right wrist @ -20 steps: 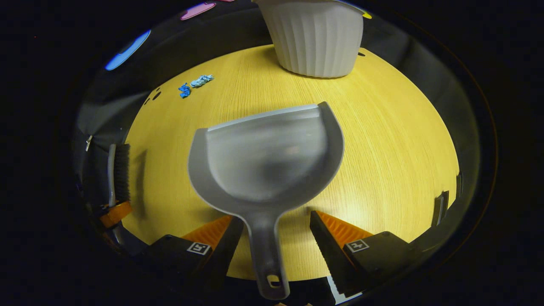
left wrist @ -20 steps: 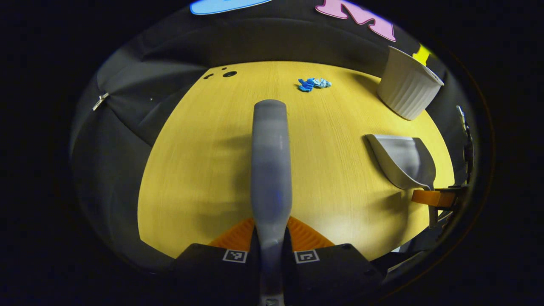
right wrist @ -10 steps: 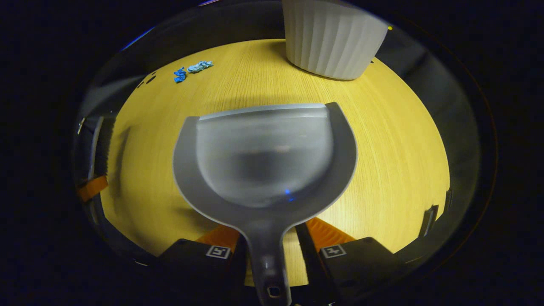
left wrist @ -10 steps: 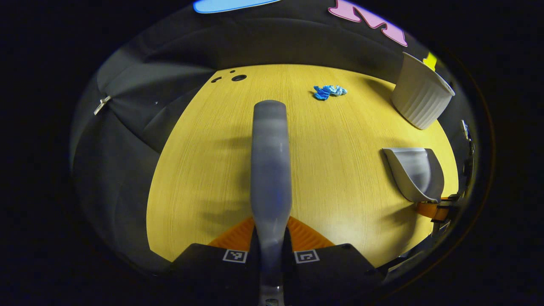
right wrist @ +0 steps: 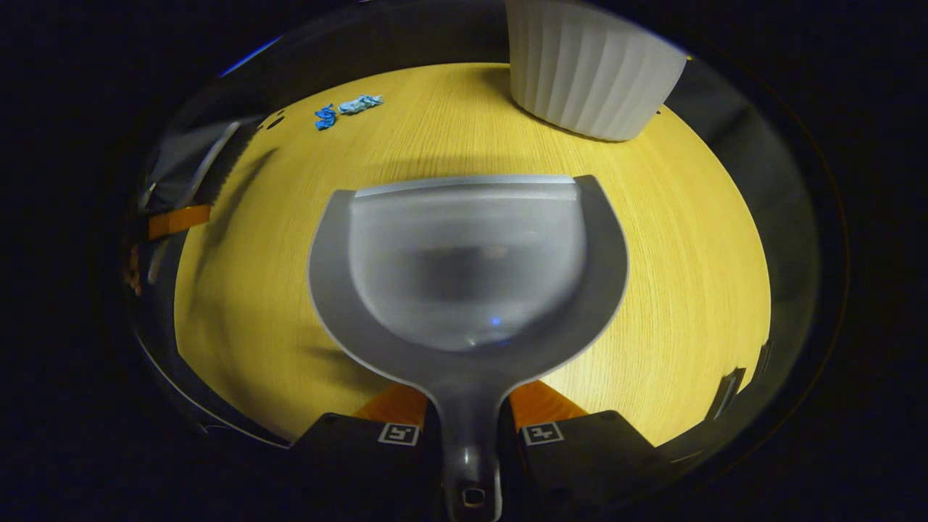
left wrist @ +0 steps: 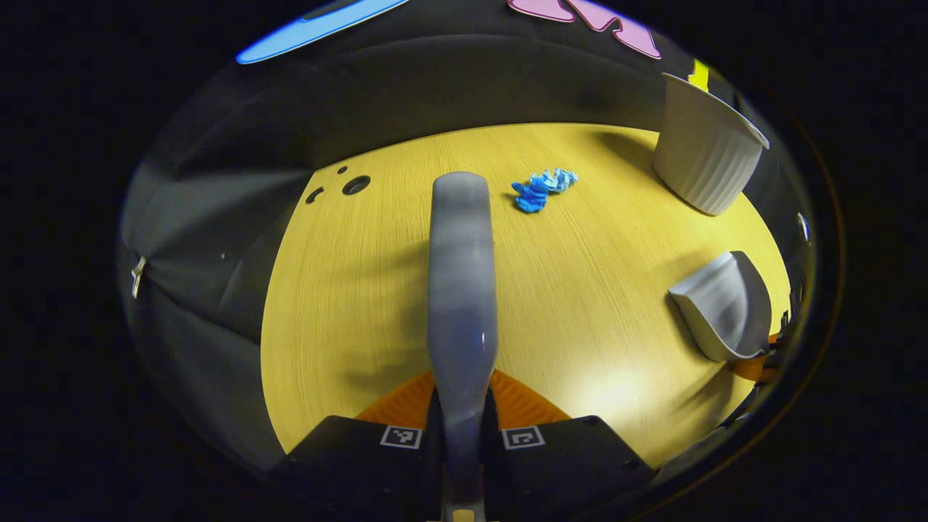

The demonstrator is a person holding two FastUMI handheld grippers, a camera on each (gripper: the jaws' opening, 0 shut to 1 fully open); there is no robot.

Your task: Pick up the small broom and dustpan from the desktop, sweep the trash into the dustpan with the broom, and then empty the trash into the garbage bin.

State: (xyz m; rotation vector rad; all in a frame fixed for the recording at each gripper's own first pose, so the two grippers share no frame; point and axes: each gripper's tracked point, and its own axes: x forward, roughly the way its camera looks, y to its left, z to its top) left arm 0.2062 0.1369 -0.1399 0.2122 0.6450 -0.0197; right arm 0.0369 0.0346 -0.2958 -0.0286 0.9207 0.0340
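Note:
My left gripper [left wrist: 462,406] is shut on the grey broom [left wrist: 461,290], whose handle runs straight ahead above the yellow desktop [left wrist: 348,304]. Blue crumpled trash [left wrist: 540,190] lies just beyond the broom's far end, a little to its right. My right gripper [right wrist: 467,417] is shut on the handle of the grey dustpan [right wrist: 467,268], held over the desk with its open lip facing away. The trash [right wrist: 344,110] lies far off at the upper left there. The broom [right wrist: 217,163] and the left gripper [right wrist: 177,221] appear at the left rim. The dustpan [left wrist: 725,304] also shows at the right.
A white ribbed garbage bin [right wrist: 591,69] stands at the desk's far side, right of the trash; the bin [left wrist: 707,148] also shows at the upper right in the left gripper view. Small dark holes [left wrist: 355,185] mark the desk's far left corner. Black cloth walls surround the desk.
The right gripper closed on the dustpan's handle and lifted it. The left gripper carried the broom forward, so the trash now lies nearer its tip.

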